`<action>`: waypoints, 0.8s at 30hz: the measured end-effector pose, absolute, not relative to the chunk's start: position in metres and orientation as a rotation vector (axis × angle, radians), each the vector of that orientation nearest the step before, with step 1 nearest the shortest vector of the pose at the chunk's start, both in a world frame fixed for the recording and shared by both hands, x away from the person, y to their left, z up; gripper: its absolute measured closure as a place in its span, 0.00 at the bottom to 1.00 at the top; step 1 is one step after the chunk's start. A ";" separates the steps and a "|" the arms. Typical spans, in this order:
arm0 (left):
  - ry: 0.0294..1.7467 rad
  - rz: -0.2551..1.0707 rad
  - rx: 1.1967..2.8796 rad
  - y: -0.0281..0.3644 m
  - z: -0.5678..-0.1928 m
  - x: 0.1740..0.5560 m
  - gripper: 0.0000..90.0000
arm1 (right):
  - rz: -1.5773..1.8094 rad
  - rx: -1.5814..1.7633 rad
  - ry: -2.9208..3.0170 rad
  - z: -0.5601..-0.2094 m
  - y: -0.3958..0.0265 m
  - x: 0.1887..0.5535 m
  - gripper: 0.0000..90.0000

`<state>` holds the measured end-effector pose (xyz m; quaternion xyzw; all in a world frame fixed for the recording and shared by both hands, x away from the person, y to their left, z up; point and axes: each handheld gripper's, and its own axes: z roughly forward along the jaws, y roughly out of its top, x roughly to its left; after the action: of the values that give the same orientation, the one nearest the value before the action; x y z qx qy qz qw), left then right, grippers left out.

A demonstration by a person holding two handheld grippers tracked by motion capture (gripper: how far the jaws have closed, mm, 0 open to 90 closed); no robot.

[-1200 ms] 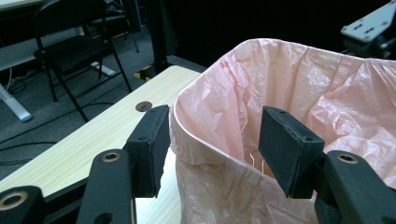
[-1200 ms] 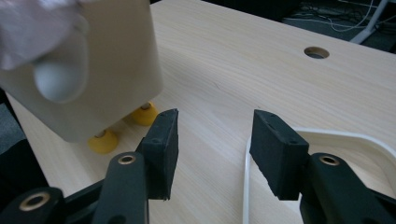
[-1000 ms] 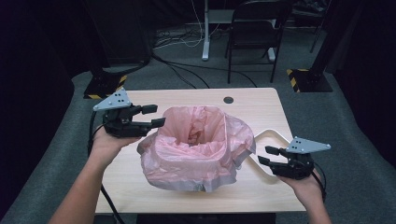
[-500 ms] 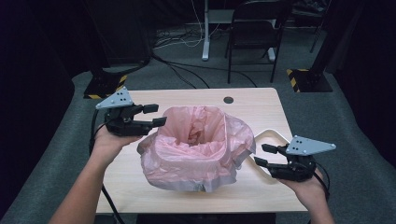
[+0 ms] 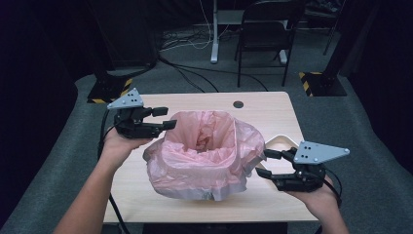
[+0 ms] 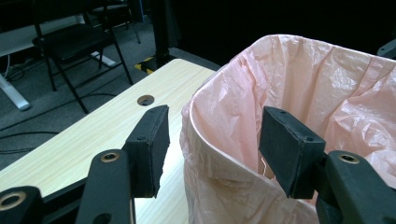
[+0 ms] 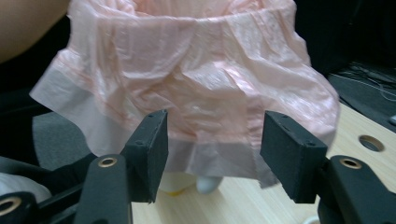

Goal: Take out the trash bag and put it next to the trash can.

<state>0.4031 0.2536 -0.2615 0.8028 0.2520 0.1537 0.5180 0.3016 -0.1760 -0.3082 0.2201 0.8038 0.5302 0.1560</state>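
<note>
Left tool [image 5: 163, 118] released, astride pink bag [image 5: 204, 151] rim, right tool [image 5: 264, 163] just opening, empty, beside bag

A light wooden table [image 5: 272, 109] stands on grey carpet, with a round cable hole [image 5: 238, 104] near its far edge. Beyond it stands a black folding chair [image 5: 268, 34], and black cables [image 5: 195, 80] run across the floor. Yellow-and-black striped stand bases [image 5: 311, 83] sit at either side.
</note>
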 end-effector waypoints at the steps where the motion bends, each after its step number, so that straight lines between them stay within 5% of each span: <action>1: 0.604 0.369 1.928 0.253 -0.262 0.403 0.47 | 1.529 0.621 2.306 -0.308 -0.175 0.302 0.44; 24: 0.617 0.329 1.987 0.239 -0.271 0.419 0.55 | 1.586 0.517 2.370 -0.308 -0.134 0.301 0.40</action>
<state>0.4193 0.2388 -0.2712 0.8198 0.2544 0.1359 0.4947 0.3005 -0.1345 -0.3078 0.1771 0.8116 0.5433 0.1213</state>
